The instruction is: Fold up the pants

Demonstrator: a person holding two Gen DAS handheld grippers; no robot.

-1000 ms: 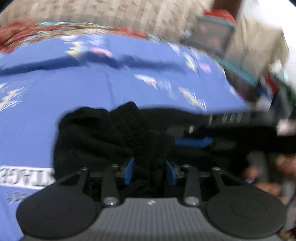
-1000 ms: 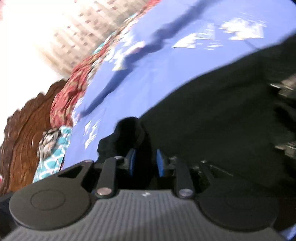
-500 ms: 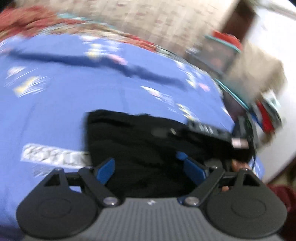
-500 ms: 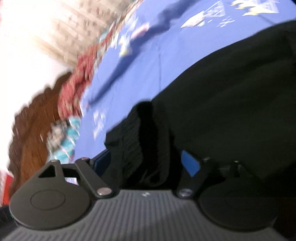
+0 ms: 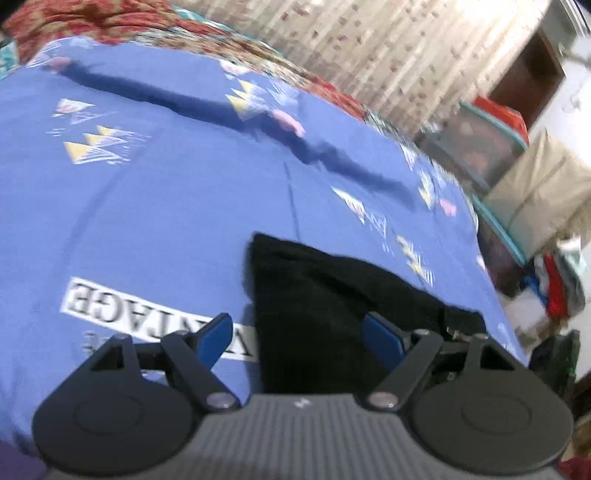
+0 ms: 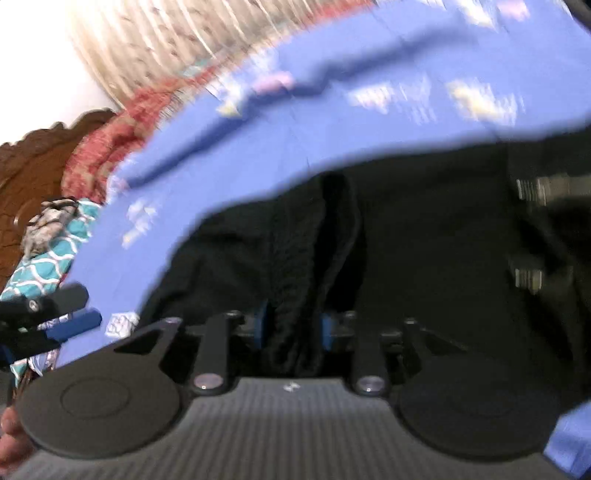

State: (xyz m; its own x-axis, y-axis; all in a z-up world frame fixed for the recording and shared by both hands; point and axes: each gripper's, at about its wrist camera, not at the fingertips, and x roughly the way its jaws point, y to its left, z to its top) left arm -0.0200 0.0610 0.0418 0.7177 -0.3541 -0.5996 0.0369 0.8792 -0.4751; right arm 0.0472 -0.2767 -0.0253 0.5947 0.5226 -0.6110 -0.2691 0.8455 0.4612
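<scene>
Left tool (image 5: 301, 338) gapes empty over black pants (image 5: 332, 295) on the blue bedsheet (image 5: 166, 203); right tool (image 6: 291, 326) pinches a pants fold, headboard (image 6: 29, 177) far left.

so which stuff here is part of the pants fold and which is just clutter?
In the job:
- black pants, lying on the bed
- left gripper, open over the pants
- right gripper, shut on a bunch of the pants

Lying about:
- blue bedsheet under the pants
- red patterned cloth at the far edge
- teal patterned cloth
- wooden headboard
- storage boxes beside the bed
</scene>
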